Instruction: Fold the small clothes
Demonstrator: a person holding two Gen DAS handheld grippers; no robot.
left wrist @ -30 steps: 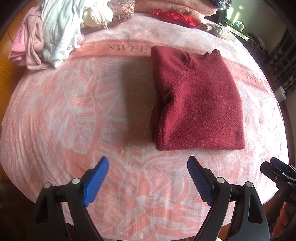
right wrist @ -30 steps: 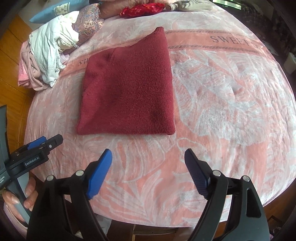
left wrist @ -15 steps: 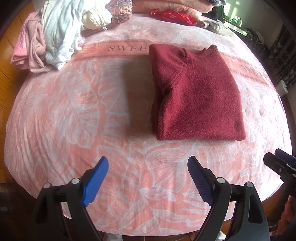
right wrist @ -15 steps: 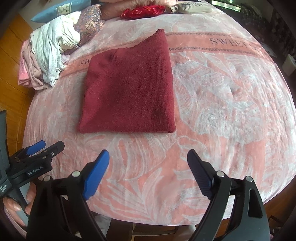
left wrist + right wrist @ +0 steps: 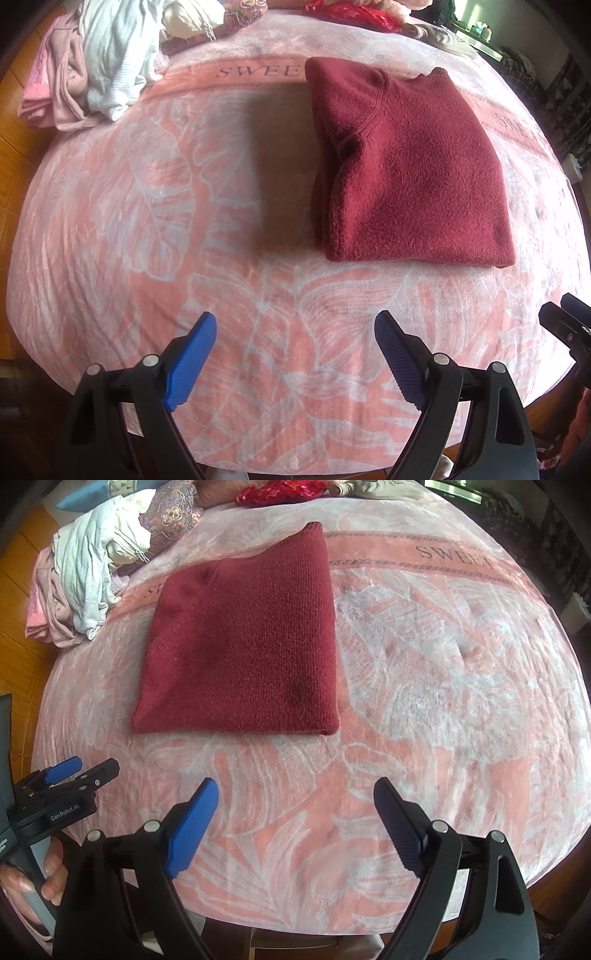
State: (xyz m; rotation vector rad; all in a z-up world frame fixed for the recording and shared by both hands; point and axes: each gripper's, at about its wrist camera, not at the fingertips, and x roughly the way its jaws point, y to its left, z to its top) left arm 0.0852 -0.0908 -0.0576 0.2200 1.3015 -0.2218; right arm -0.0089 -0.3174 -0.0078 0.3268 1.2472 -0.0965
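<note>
In the left wrist view, the left claw point(image 5: 295, 350) points steeply down over the near part of the pink blanket with a white leaf pattern point(image 5: 155, 229). Its jaws stand wide, with nothing between them. The folded dark red knitted sweater point(image 5: 410, 177) lies flat on the blanket, beyond the claw and a little to the right, apart from it. A pile of unfolded pale clothes point(image 5: 92, 62) sits at the far left edge. On the blanket's band the letters "SWEE" can be read. The tip of the right claw point(image 5: 565, 325) shows at the right edge.

In the right wrist view, the right claw point(image 5: 295, 812) also points down with its jaws wide and empty; they have just been opening. The sweater point(image 5: 243, 646) lies beyond it, a little to the left. The left claw point(image 5: 74, 775), held by a hand point(image 5: 33, 882), carries the label "GenRobot.AI". The band reads "SWEET".
</note>
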